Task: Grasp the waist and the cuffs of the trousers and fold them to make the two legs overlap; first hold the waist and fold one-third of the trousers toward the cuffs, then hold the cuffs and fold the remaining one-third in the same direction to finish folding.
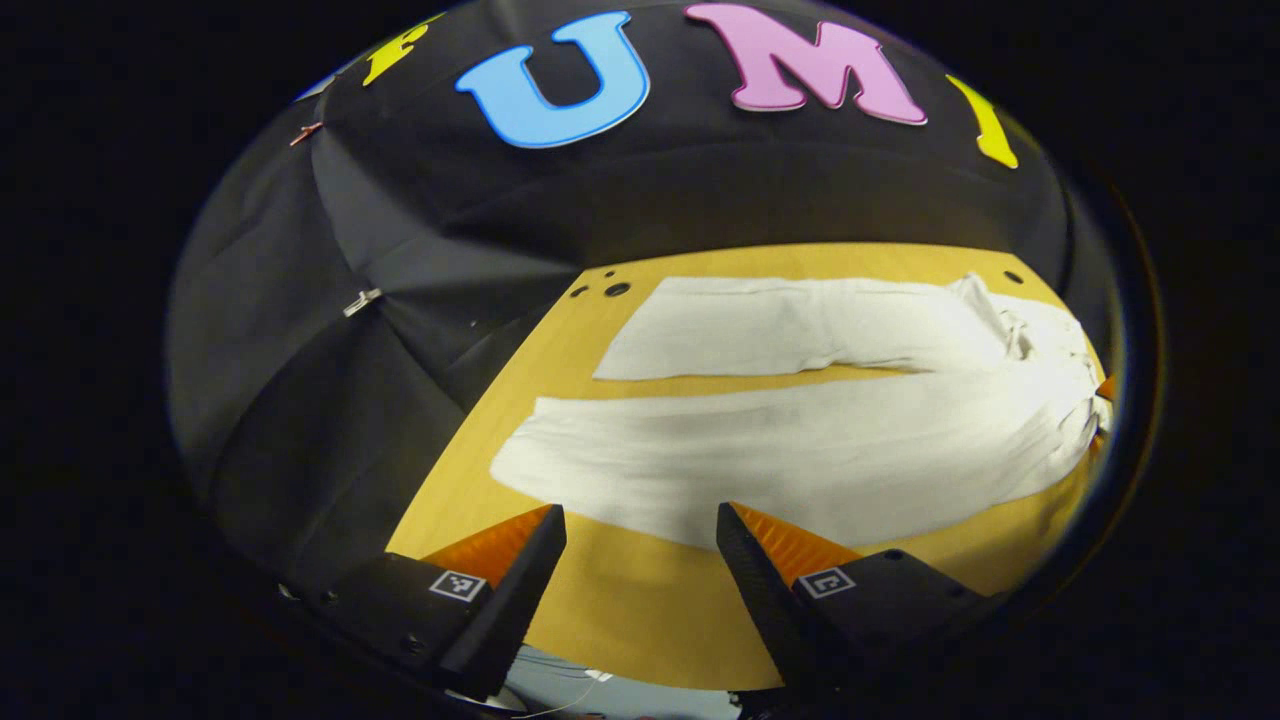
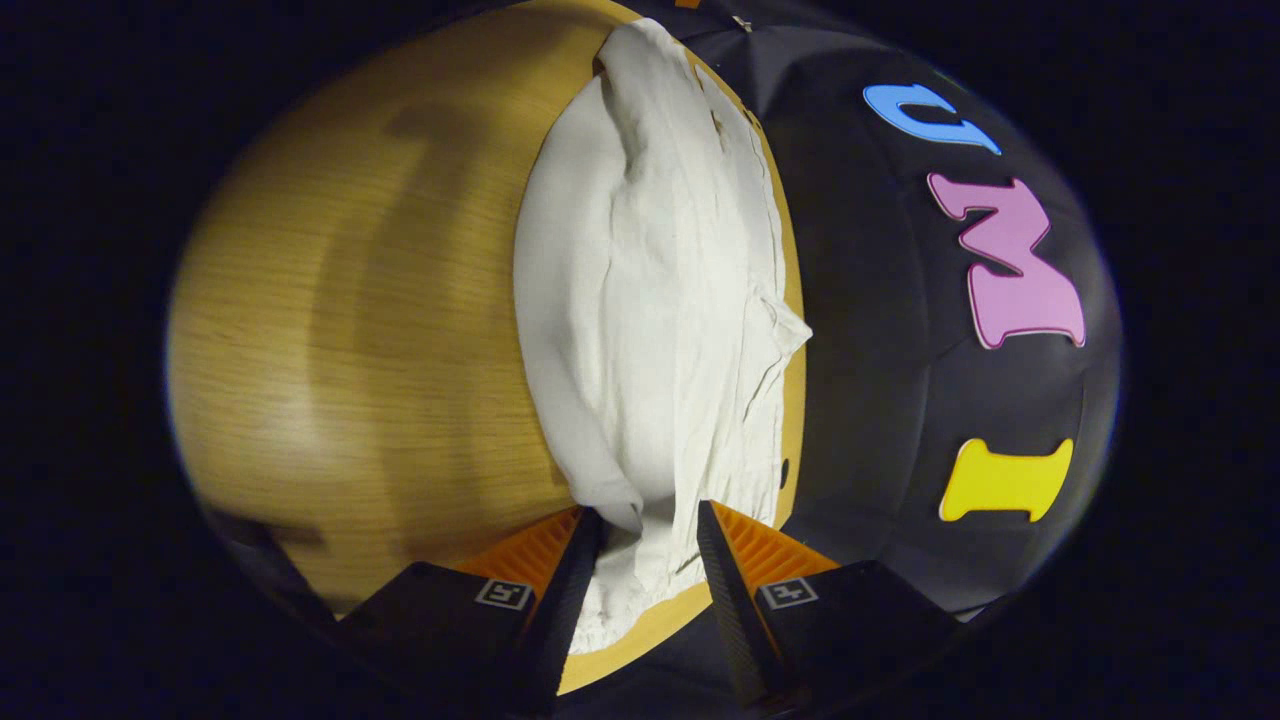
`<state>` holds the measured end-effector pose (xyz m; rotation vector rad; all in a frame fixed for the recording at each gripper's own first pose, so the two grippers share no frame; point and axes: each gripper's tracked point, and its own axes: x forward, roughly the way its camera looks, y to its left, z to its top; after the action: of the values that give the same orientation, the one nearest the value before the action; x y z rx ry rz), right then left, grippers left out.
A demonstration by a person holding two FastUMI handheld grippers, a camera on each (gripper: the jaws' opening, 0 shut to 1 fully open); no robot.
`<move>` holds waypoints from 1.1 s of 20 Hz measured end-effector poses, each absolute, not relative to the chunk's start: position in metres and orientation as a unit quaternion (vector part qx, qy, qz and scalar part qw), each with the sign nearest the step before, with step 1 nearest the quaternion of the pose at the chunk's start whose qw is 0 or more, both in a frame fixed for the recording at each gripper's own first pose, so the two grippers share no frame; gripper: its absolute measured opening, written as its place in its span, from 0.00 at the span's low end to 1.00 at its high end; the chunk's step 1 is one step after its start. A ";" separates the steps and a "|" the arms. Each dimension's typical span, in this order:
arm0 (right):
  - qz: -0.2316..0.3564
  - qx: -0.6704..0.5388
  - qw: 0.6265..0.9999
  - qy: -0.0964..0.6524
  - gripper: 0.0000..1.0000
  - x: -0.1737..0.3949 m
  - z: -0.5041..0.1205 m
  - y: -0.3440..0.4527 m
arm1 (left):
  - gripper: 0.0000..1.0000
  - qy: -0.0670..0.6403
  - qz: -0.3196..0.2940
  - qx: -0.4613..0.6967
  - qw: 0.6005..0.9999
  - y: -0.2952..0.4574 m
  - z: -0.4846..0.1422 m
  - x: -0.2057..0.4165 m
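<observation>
In the left gripper view, the left gripper (image 1: 640, 525) is seen nearest, its jaws spread wide with nothing between them, poised above bare table (image 1: 640, 620) just short of the near trouser leg. Beyond it, the white trousers (image 1: 800, 450) are laid flat across the wooden top, the two legs side by side with a strip of table showing between them; the cuffs (image 1: 540, 450) lie to the left and the waist (image 1: 1060, 400) to the right. The legs are not yet overlapped, so the first fold is judged still to be done.

In the right gripper view, the right gripper (image 2: 648, 530) is seen at the waist end, its jaws apart with rumpled cloth lying between them; whether either finger touches the fabric cannot be told, and no grasp is shown.

Several risks are judged from here. Only the top layer of the waistband might be pinched, because the cloth there is bunched, and the under layer would then be left behind. The cuff might be missed altogether, since the left gripper stands short of the fabric edge. If one end is lifted ahead of the other, the leg could be twisted or dragged off the far table edge, which the trousers lie close to.

The waistband's far corner is cut off at the rim of the left gripper view, and its folds are hard to make out.
</observation>
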<state>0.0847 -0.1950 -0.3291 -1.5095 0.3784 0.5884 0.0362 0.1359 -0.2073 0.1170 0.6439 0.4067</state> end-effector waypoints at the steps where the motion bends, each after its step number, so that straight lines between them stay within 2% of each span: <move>1: 0.262 -0.664 0.678 0.177 0.63 0.090 -0.333 -0.197 | 0.97 0.317 0.209 0.062 0.923 0.151 -0.210 0.031; 3: 0.266 -0.648 0.687 0.196 0.36 0.095 -0.336 -0.200 | 0.97 0.323 0.228 0.076 0.916 0.180 -0.215 0.023; 5: 0.266 -0.631 0.695 0.218 0.25 0.095 -0.342 -0.199 | 0.97 0.330 0.240 0.085 0.909 0.203 -0.220 0.015; 9: 0.282 -0.599 0.707 0.248 0.11 0.091 -0.340 -0.198 | 0.97 0.343 0.228 0.109 0.905 0.235 -0.241 0.013; 12: 0.308 -0.538 0.726 0.298 0.08 0.094 -0.342 -0.197 | 0.96 0.373 0.213 0.176 0.886 0.270 -0.262 0.014; 13: 0.316 -0.522 0.728 0.313 0.05 0.093 -0.342 -0.199 | 0.96 0.381 0.202 0.194 0.881 0.276 -0.269 0.017; 15: 0.322 -0.504 0.728 0.334 0.05 0.090 -0.342 -0.198 | 0.96 0.389 0.172 0.255 0.869 0.292 -0.275 0.029; 22: 0.328 -0.526 0.715 0.323 0.05 0.089 -0.342 -0.197 | 0.95 0.400 0.040 0.407 0.820 0.293 -0.295 0.082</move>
<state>0.0893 -0.1972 -0.3421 -1.1659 0.7143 0.7269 0.0815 0.2925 -0.2945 0.8658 0.8527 0.0861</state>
